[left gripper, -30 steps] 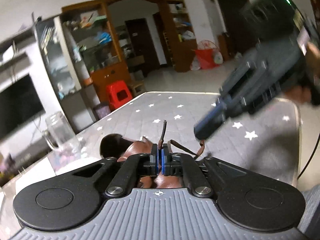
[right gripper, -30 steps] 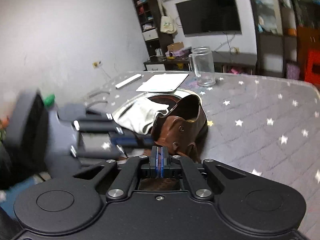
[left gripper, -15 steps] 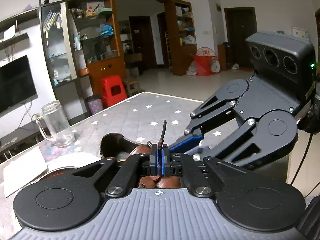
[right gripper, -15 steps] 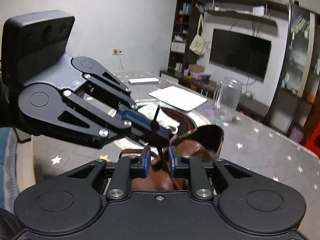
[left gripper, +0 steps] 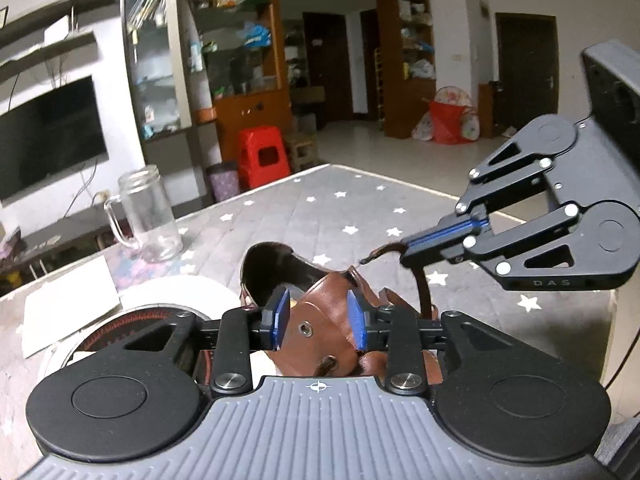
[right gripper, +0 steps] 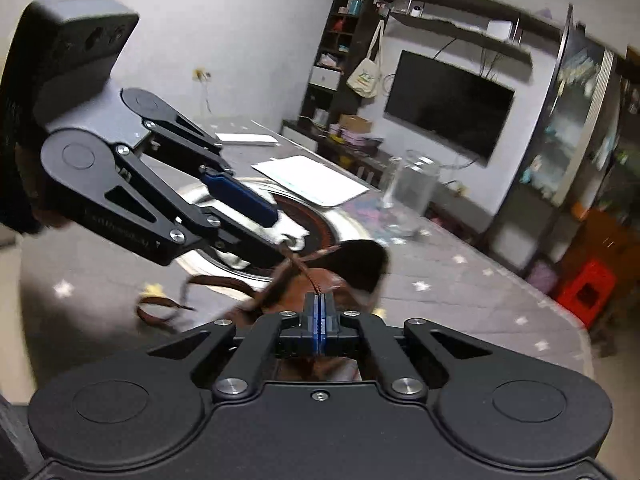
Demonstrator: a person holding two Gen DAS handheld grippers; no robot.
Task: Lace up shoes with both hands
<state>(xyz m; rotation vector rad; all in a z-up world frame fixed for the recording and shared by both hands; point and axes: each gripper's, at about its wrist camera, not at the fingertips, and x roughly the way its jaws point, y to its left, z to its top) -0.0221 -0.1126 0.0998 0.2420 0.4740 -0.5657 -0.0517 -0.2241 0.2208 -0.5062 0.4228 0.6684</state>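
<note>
**Lace changes grippers over the brown shoe**

The brown leather shoe [left gripper: 320, 320] sits on the star-patterned table [left gripper: 340, 216], directly under the left gripper [left gripper: 319, 322]. In the left wrist view its long axis runs from 6 o'clock toward 12 o'clock, with the dark ankle opening [left gripper: 276, 264] at the far end, facing up and away. The left gripper's blue pads [left gripper: 282, 316] stand wide apart, one on each side of the shoe's upper, and neither is pressing it.

The right gripper [left gripper: 408, 249] enters from 3 o'clock in that view, its jaws pinched together on the brown lace [left gripper: 420, 284]. The lace's dark tip pokes out toward 9 o'clock, and the strand drops from the jaws to the eyelets. From the right wrist view the lace [right gripper: 314, 280] rises at 12 o'clock out of the closed pads, though blur there makes its further path uncertain.

Half a second ago the roles were reversed: the left gripper was clamped on the upright lace tip while the right one was parted around it. The left gripper has since let go and spread, and the right one has closed on the lace and drawn it sideways.

A glass mug [left gripper: 148, 216] stands at 10 o'clock on the table, well apart from the shoe.
</note>
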